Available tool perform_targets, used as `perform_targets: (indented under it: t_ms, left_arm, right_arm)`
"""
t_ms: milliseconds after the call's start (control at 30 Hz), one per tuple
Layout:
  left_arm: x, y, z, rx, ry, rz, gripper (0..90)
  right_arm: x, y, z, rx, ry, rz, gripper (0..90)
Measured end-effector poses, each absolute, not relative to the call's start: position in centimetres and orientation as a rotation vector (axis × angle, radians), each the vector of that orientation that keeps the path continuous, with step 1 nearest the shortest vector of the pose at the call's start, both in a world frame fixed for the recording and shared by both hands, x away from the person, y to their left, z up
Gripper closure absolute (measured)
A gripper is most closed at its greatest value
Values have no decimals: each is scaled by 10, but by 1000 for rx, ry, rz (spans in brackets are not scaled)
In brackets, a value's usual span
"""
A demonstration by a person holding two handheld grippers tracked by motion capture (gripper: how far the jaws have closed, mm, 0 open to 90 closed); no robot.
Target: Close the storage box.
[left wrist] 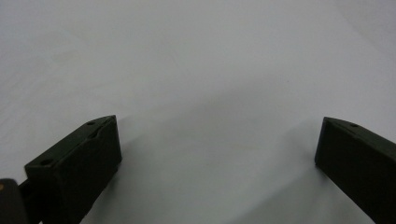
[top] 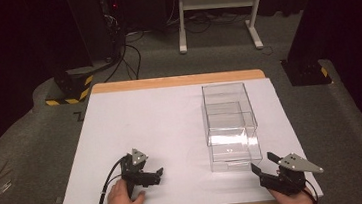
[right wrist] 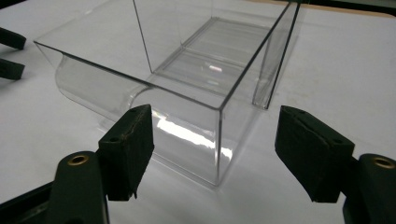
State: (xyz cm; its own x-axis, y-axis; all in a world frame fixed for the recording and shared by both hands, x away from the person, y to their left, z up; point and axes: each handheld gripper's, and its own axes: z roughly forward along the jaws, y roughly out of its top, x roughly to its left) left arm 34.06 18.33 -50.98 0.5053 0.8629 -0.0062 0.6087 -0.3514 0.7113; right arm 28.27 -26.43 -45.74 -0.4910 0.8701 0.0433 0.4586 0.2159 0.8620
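A dark room with cables and a white stand's legs on grey carpet surrounds a wood-edged table under a white sheet (top: 141,131). On it, toward three o'clock from the middle, stands a clear rectangular plastic bin (top: 229,125) with a curved scoop-like front lip; a smaller clear compartment sits inside it, and both look empty. The right gripper (top: 265,166) rests at five o'clock, just short of the bin's near right corner, jaws spread wide and gripping nothing. In the right gripper view (right wrist: 215,154) that corner (right wrist: 218,140) stands between the two jaws, a little beyond them and untouched. The left gripper (top: 157,174) lies at seven o'clock, well apart from the bin, jaws likewise spread over bare sheet (left wrist: 210,93).

This looks like the approach, before any grasp. The next move probably calls for sliding the right gripper forward so one jaw passes inside the wall, then closing gently, as the thin, slick plastic may slip or skid.
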Motion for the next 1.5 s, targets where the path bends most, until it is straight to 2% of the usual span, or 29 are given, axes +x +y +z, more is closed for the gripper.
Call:
perform_targets:
  t_ms: [533, 1000, 1500]
  left_arm:
    - [341, 183, -510, 2086, 1200, 493, 6]
    - [341, 183, -510, 2086, 1200, 494, 6]
    - [341, 183, -510, 2086, 1200, 494, 6]
  right_arm:
    - [302, -258, -459, 1227, 2056, 1169, 277]
    - [323, -255, -464, 1251, 2026, 1148, 180]
    - [343, -253, -467, 1287, 2008, 1140, 161]
